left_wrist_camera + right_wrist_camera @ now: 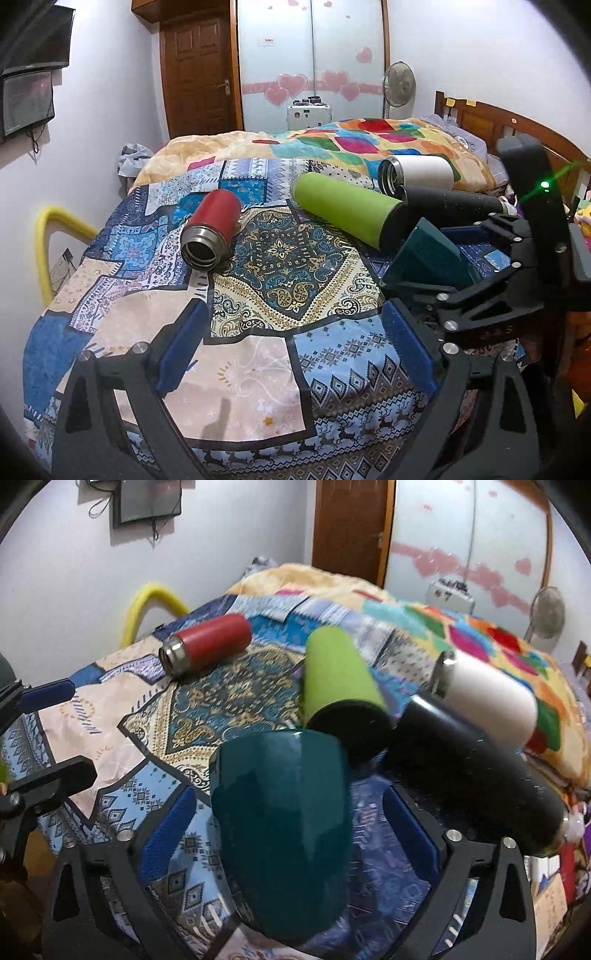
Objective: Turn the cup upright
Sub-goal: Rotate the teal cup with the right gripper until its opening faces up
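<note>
Legible markings: none

The small red-printed label (pixel 265 40) on the wardrobe door (pixel 275 62) is too blurred to read

teal cup (pixel 280 827): dark glossy teal, plain
red flask (pixel 210 225): red body, bare steel neck
green flask (pixel 341 212): lime with a black end, right of the red flask
white flask (pixel 419 173): white
black flask (pixel 476 775): matte black
bedspread (pixel 288 273): blue, cream and gold paisley patchwork
gripper pads (pixel 183 350): blue
</note>
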Demonstrator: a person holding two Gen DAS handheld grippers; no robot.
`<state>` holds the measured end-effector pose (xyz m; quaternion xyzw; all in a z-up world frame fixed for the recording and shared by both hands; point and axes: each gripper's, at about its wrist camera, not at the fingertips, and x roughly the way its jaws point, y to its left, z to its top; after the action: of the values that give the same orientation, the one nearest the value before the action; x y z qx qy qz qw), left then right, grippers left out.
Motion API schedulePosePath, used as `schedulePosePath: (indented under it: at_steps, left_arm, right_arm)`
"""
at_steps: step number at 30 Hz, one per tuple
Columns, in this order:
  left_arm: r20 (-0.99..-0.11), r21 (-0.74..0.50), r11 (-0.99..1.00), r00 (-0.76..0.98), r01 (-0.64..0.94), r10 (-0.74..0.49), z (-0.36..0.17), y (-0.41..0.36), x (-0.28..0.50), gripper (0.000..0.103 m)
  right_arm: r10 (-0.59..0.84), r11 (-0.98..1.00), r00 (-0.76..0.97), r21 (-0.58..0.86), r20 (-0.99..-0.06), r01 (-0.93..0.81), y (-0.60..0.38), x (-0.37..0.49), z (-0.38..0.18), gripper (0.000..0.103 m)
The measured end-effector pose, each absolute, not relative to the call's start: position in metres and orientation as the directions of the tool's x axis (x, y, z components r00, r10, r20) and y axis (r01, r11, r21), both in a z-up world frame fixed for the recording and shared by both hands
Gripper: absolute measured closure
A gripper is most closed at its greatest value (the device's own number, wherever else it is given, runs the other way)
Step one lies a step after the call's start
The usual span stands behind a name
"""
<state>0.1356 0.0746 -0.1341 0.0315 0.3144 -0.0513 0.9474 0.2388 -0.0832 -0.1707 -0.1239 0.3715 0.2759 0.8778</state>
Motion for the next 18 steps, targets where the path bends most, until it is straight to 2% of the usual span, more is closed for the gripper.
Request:
schedulePosePath:
  at_steps: [2,6,12,18]
  left_arm:
    - [-0.601,0.025,0.993,0.796,0.117,-0.079,-0.137,0.075,0.136,0.007]
    - [-0.602,0.017,0.993,0.795,0.116,-0.082,-0.139,0.075,0.136,0.007]
    - [-0.593,0.013,0.994,0.801,0.11,-0.081,-0.135,0.075,0.138,0.007]
    - [-0.573,-0.005,0.994,0.814,0.108,-0.091,-0.125,0.075,0.138,0.007]
  right_arm:
    - [0.398,0.81,0.555,-0.004,-0.731,-0.587,-0.08,0.24,-0.173,0.023]
    - [0.388,0.807,0.556,-0.02,-0.735,-0.59,-0.076,0.239,-0.175,0.029]
    - [0.41,0.809,0.538,0.021,-0.736,-0.588,-0.082,0.239,-0.172,0.03]
    - [0.454,0.809,0.568,0.05,-0.686,-0.585,-0.093,0.228,-0.153,0.031]
